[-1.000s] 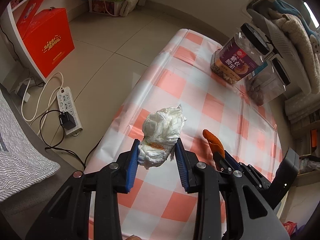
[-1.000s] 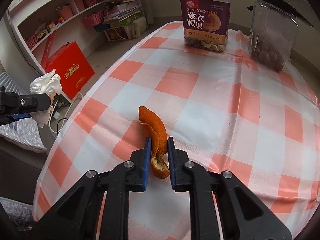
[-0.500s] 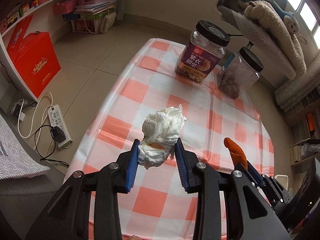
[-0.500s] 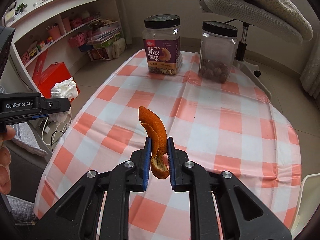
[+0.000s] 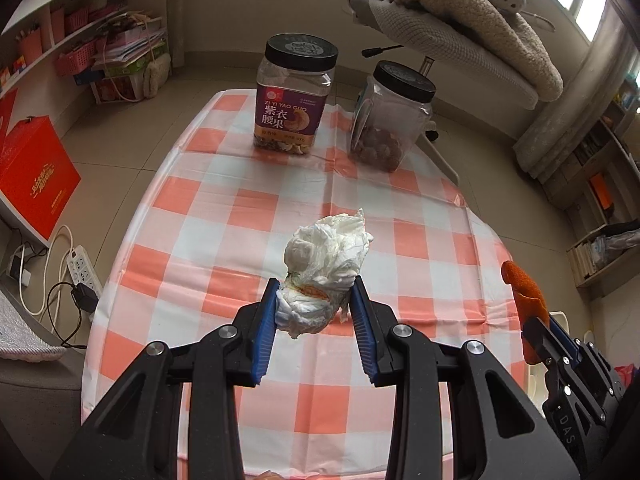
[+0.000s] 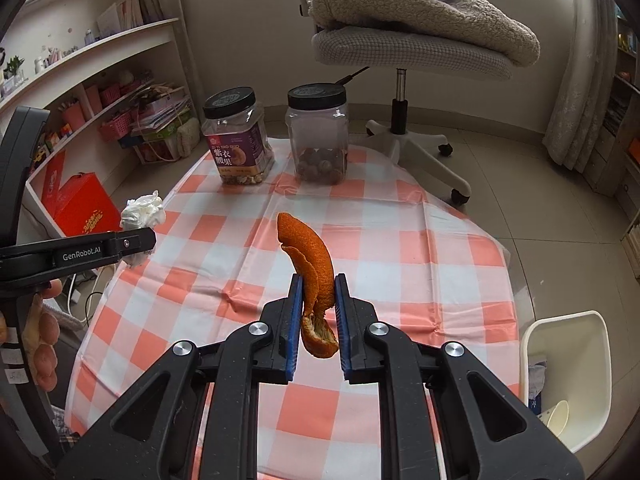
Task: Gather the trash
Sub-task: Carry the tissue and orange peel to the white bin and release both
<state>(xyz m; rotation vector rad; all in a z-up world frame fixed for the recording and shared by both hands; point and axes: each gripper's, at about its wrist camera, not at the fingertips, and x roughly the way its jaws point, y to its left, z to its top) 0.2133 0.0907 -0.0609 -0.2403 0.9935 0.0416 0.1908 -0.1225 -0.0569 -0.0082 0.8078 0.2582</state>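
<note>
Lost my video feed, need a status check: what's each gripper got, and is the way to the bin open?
Left gripper shut on crumpled tissue. Right gripper shut on orange peel. White bin at table's right edge, nothing between.

"ZI YI YAO GUO" on purple-labelled jar (image 5: 291,114); "GenRobot.AI" on left gripper (image 6: 132,240).

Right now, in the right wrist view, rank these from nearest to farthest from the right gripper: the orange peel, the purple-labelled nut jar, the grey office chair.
1. Orange peel: clamped in the right gripper, lifted above the checked tablecloth.
2. Purple-labelled nut jar: far end of the table, left of centre.
3. Grey office chair: on the floor beyond the table, right of centre.
</note>
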